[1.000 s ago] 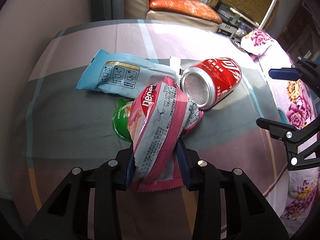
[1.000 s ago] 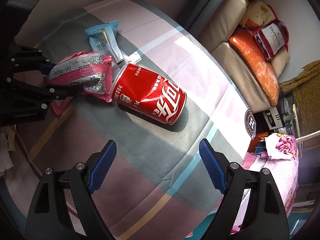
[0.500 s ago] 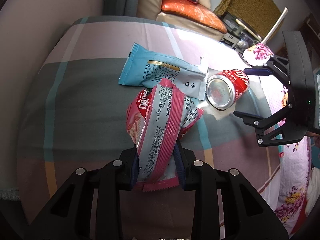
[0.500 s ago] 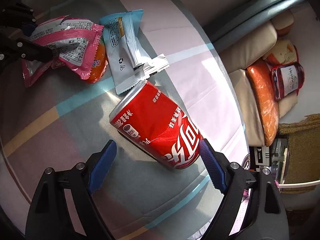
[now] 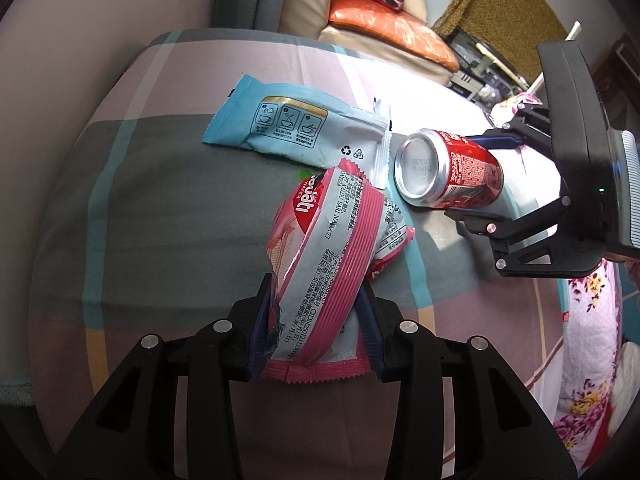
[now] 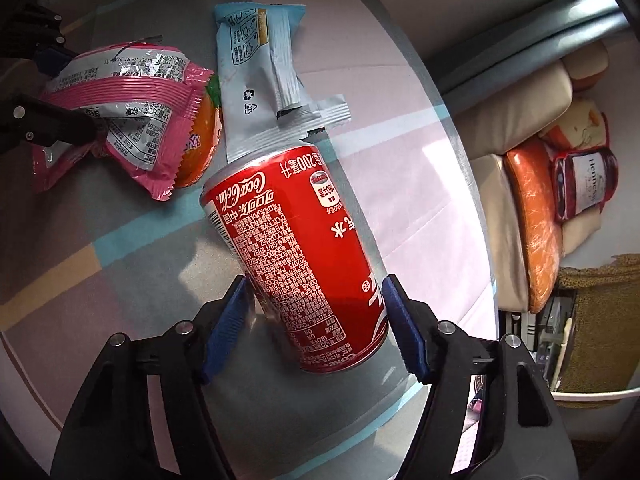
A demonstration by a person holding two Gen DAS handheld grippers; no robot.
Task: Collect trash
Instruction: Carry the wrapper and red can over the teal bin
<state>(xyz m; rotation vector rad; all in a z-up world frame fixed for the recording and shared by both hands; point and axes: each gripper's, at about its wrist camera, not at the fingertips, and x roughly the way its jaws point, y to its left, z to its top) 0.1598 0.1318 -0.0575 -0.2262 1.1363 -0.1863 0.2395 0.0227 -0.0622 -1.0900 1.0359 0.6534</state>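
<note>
A pink wafer wrapper (image 5: 324, 248) stands up between the blue pads of my left gripper (image 5: 314, 286), which press on its lower part while the jaws are opening. In the right wrist view that wrapper (image 6: 128, 92) hangs in the left gripper (image 6: 76, 92) above an orange jelly cup (image 6: 200, 148). A red cola can (image 6: 296, 248) lies on its side on the table. My right gripper (image 6: 315, 284) straddles its lower half, jaws closing, with a thin gap at the left pad. From the left wrist view the can (image 5: 448, 172) shows its silver bottom inside the right gripper (image 5: 466, 178). A pale blue sachet (image 5: 296, 124) lies flat beyond.
A checked grey, pink and teal tablecloth (image 5: 160, 208) covers the round table. Behind it stands a beige sofa with an orange cushion (image 5: 384, 28) and a red pouch (image 6: 584, 184). A floral cloth (image 5: 588, 320) lies past the table's right edge.
My right gripper came down over the can, rolled, and its jaws narrowed around it. My left gripper drew the pink wrapper sideways, off the jelly cup.
</note>
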